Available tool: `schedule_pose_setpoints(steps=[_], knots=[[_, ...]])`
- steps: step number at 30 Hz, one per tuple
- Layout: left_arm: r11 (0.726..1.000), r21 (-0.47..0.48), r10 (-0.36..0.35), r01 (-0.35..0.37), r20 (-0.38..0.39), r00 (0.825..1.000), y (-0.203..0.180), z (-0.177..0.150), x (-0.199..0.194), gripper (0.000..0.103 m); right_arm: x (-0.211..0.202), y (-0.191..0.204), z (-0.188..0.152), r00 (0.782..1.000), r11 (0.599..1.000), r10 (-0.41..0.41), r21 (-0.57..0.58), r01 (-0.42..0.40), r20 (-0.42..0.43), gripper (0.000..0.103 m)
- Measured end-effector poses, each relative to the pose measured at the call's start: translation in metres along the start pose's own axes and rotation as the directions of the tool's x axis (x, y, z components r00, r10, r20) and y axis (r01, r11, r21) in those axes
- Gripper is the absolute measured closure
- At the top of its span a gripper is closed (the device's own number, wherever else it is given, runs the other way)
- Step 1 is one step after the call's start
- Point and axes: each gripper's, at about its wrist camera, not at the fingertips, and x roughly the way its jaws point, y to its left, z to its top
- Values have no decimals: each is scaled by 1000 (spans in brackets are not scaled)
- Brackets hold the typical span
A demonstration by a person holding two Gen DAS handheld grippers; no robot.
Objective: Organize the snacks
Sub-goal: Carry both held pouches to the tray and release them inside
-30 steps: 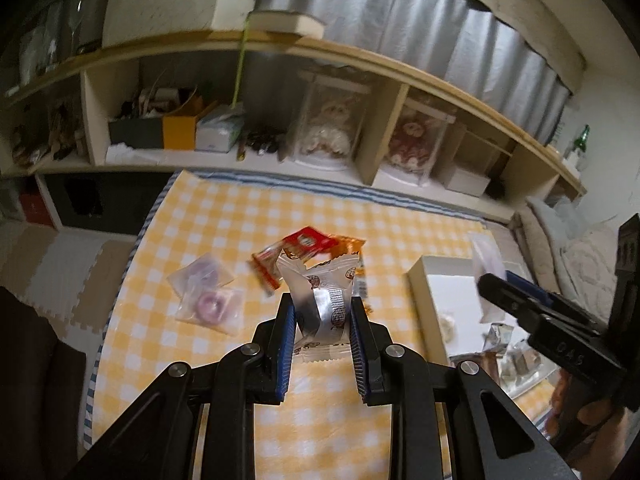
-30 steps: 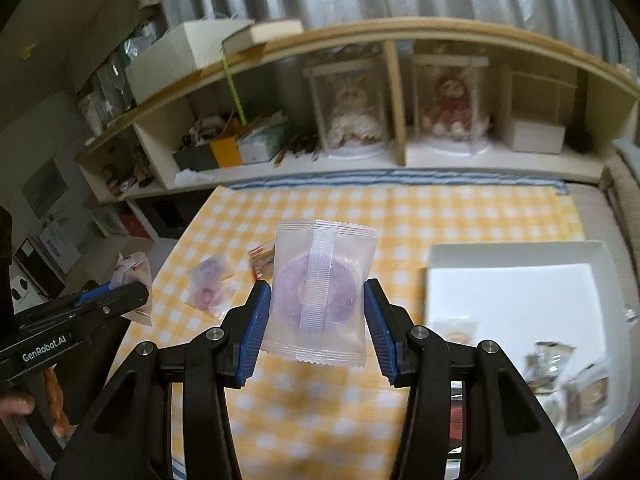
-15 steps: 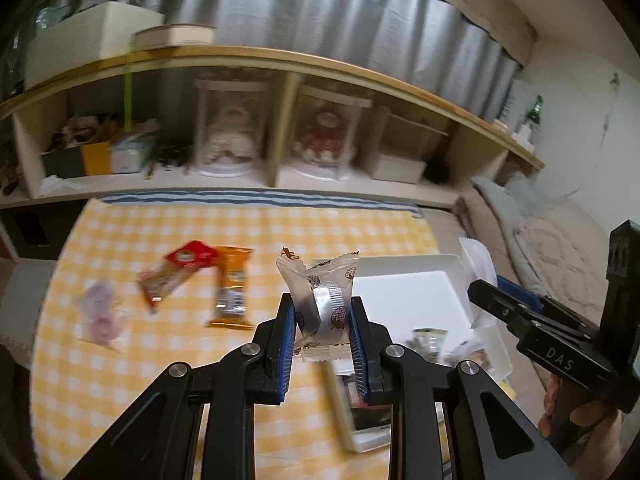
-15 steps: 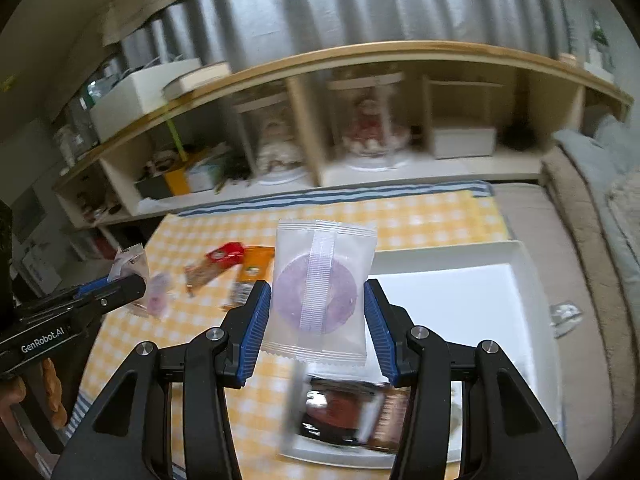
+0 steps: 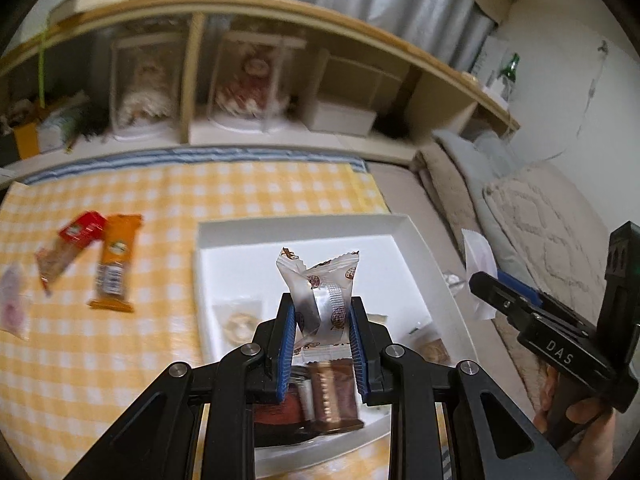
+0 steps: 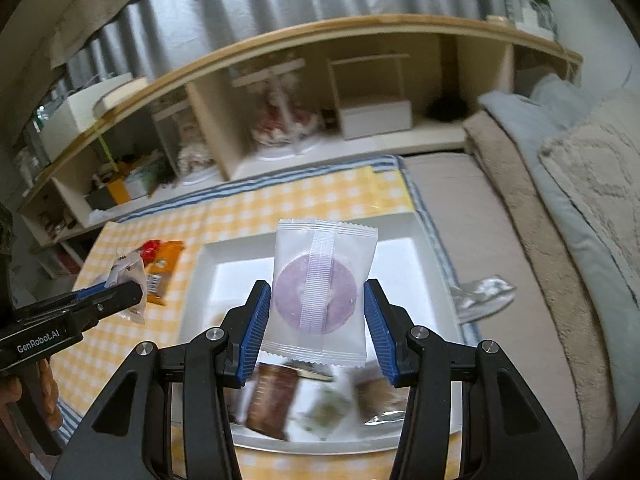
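My left gripper [image 5: 322, 322] is shut on a white cookie packet [image 5: 322, 296] with brown printed biscuits, held above the white tray [image 5: 292, 229]. My right gripper [image 6: 318, 314] is shut on a clear packet with a purple round snack [image 6: 320, 288], also over the white tray [image 6: 224, 248]. Several wrapped snacks lie at the tray's near end, among them a brown bar [image 5: 332, 400] and a pale round biscuit packet [image 5: 238, 322]. In the left wrist view the right gripper [image 5: 500, 292] shows at the right edge; the left gripper [image 6: 120, 292] shows at the left of the right wrist view.
On the yellow checked cloth [image 5: 152, 196] left of the tray lie a red packet [image 5: 80, 230], an orange bar [image 5: 116, 264] and a pink round packet [image 5: 12, 304]. A crumpled clear wrapper [image 6: 482, 292] lies right of the tray. Wooden shelves [image 5: 192, 76] run behind; cushions [image 6: 592, 168] sit to the right.
Both grippers have swung to the right with their packets, from over the loose snacks on the cloth to over the white tray. Neither grip has changed.
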Motion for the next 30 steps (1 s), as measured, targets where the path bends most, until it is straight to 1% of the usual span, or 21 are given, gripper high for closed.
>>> schedule_pose_setpoints(steps=[4,8,12,18,23,26,28,29,30], knots=[[1000,-9,-6,5,-41,999,-8,6,38,78,7,-22,-2,1000,1000,-17,11,17,-21,55],[999,-45,-15,12,-78,997,-9,11,73,78,20,-37,-5,998,1000,-26,12,26,-54,55],[997,-73,-9,0,-114,993,-5,16,111,78,36,-49,-8,996,1000,-17,21,19,-87,55],[994,-107,3,-20,-152,988,7,19,156,78,65,-59,-9,990,1000,-19,20,22,-140,55],[992,-122,16,-37,-169,985,17,21,182,78,87,-65,-9,983,999,-16,38,24,-180,55],[992,-118,29,-49,-168,985,19,23,190,77,98,-68,-6,980,999,-22,44,31,-195,54],[991,-118,39,-60,-168,985,21,24,194,73,103,-72,-4,980,998,-13,60,26,-197,53],[991,-117,40,-61,-169,985,21,24,197,66,105,-74,-3,980,997,-11,70,26,-200,52],[991,-116,43,-63,-169,985,20,24,198,57,106,-76,-2,979,996,-9,80,26,-206,51]])
